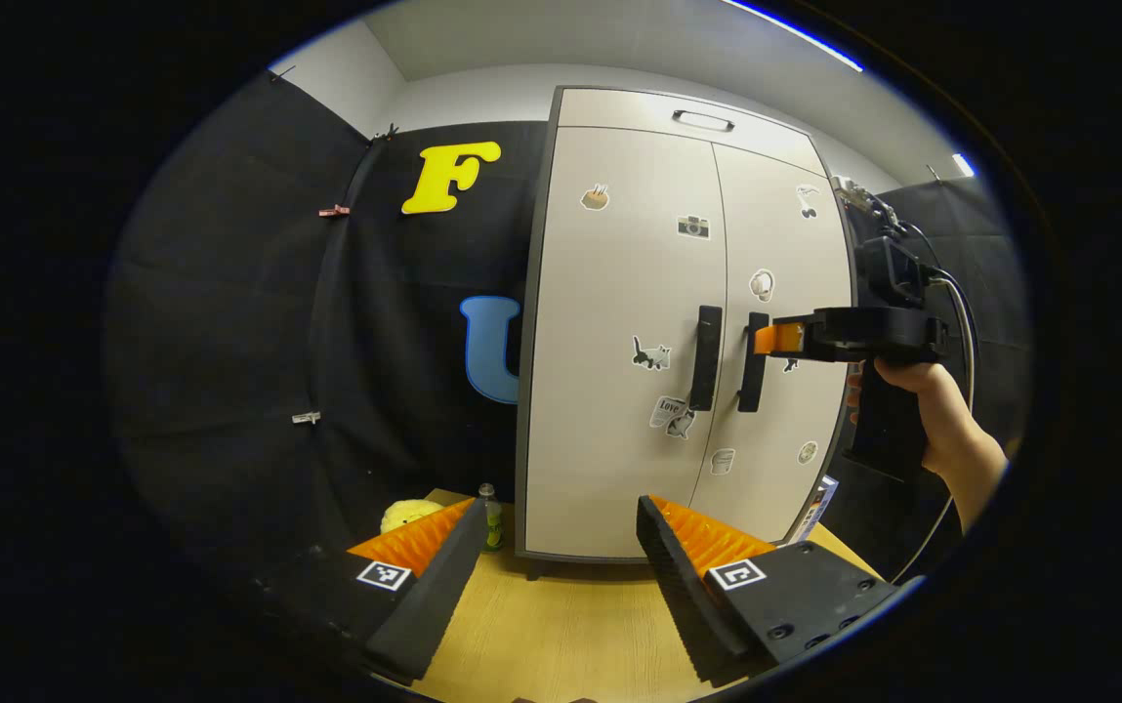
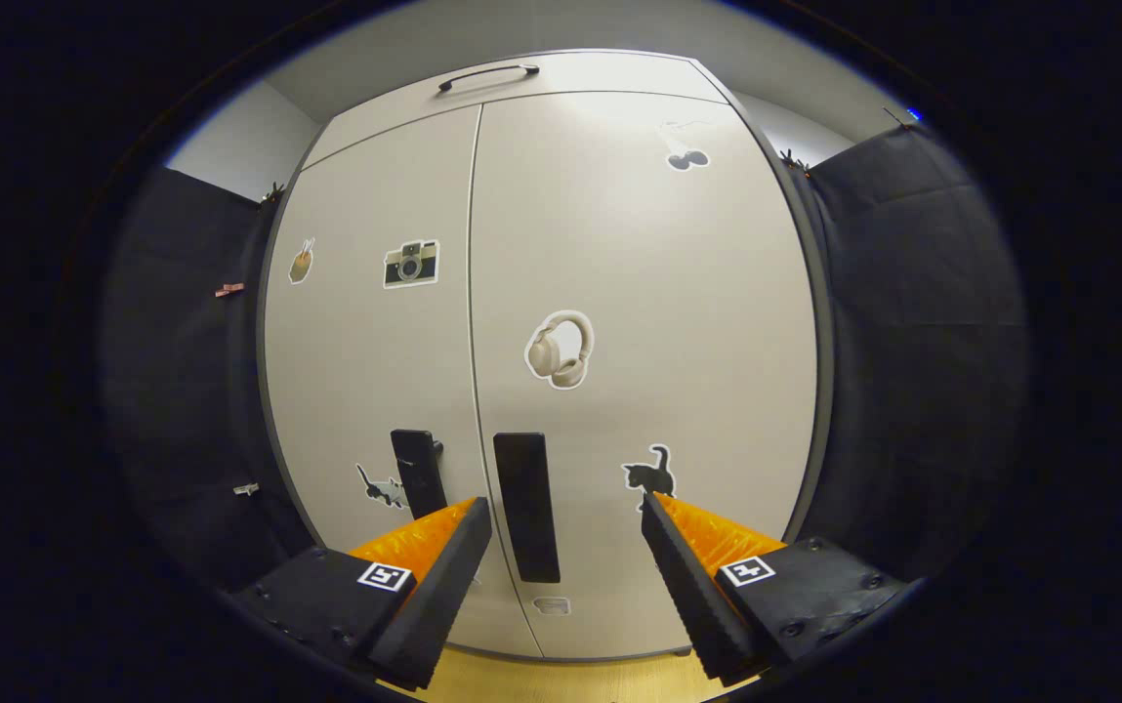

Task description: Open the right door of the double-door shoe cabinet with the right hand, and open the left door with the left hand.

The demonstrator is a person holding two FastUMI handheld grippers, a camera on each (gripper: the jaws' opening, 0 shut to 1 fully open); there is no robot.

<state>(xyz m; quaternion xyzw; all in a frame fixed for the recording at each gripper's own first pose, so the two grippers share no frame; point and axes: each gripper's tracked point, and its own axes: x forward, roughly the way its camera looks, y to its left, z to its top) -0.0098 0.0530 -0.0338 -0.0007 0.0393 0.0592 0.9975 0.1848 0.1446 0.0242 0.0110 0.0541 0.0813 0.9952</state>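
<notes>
The pale double-door shoe cabinet [image 1: 619,293] stands on a wooden floor with both doors closed and stickers on them. Two dark vertical handles sit side by side at the middle seam: the left door handle [image 1: 705,357] and the right door handle [image 1: 753,361]. My left gripper [image 1: 558,532] is open and well back from the cabinet. In the left gripper view, a hand holds my right gripper [image 1: 766,339] level, its tips at the right handle. In the right gripper view, the right gripper [image 2: 565,517] is open with the right door handle [image 2: 527,506] between its fingers; the left door handle [image 2: 419,473] is beside it.
A yellow soft toy [image 1: 411,513] and a small green bottle [image 1: 490,517] sit on the floor at the cabinet's left. A boxed item [image 1: 817,508] leans at its right corner. A top drawer with a handle [image 1: 703,120] caps the cabinet. Black cloth walls flank both sides.
</notes>
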